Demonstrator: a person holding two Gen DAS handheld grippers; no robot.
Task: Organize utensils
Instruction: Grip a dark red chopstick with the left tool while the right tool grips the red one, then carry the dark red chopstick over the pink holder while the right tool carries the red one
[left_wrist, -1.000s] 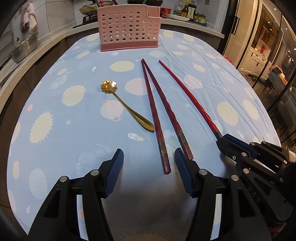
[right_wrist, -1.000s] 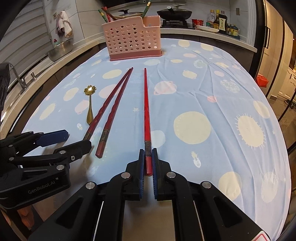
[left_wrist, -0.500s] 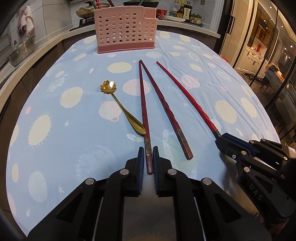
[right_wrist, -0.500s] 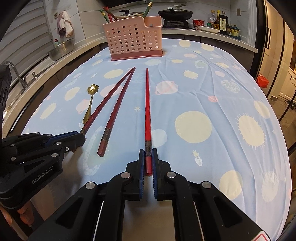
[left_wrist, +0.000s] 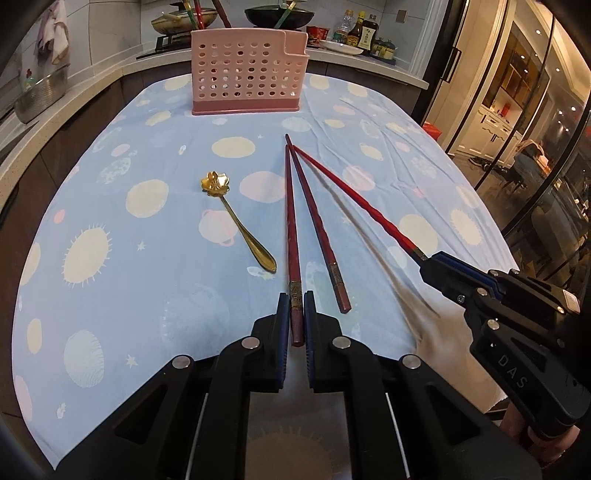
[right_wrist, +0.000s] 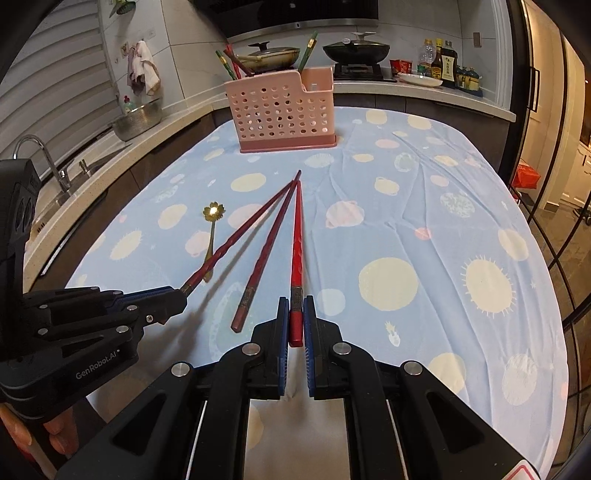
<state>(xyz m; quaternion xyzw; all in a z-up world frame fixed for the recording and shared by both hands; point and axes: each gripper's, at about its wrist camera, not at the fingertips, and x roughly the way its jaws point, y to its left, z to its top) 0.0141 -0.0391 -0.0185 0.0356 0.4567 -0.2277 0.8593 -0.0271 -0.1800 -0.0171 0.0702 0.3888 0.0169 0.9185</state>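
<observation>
My left gripper (left_wrist: 294, 312) is shut on the butt of a dark red chopstick (left_wrist: 290, 229) and holds it raised, tip pointing away. My right gripper (right_wrist: 295, 315) is shut on a bright red chopstick (right_wrist: 296, 236), also lifted. A third dark red chopstick (left_wrist: 317, 229) lies on the cloth between them; it also shows in the right wrist view (right_wrist: 269, 251). A gold spoon with a flower end (left_wrist: 236, 221) lies to the left. The pink perforated utensil holder (left_wrist: 247, 72) stands at the far end of the table, with several utensils in it.
The table wears a blue cloth with sun and planet prints (right_wrist: 406, 221). Behind the holder is a counter with pans (right_wrist: 354, 48) and bottles (right_wrist: 447, 62). A sink and tap (right_wrist: 33, 155) are at left. The table's right edge drops to the floor.
My left gripper went from open to shut on the left chopstick a second ago. Since then both grippers have lifted, and the two held chopsticks' tips have swung together over the cloth.
</observation>
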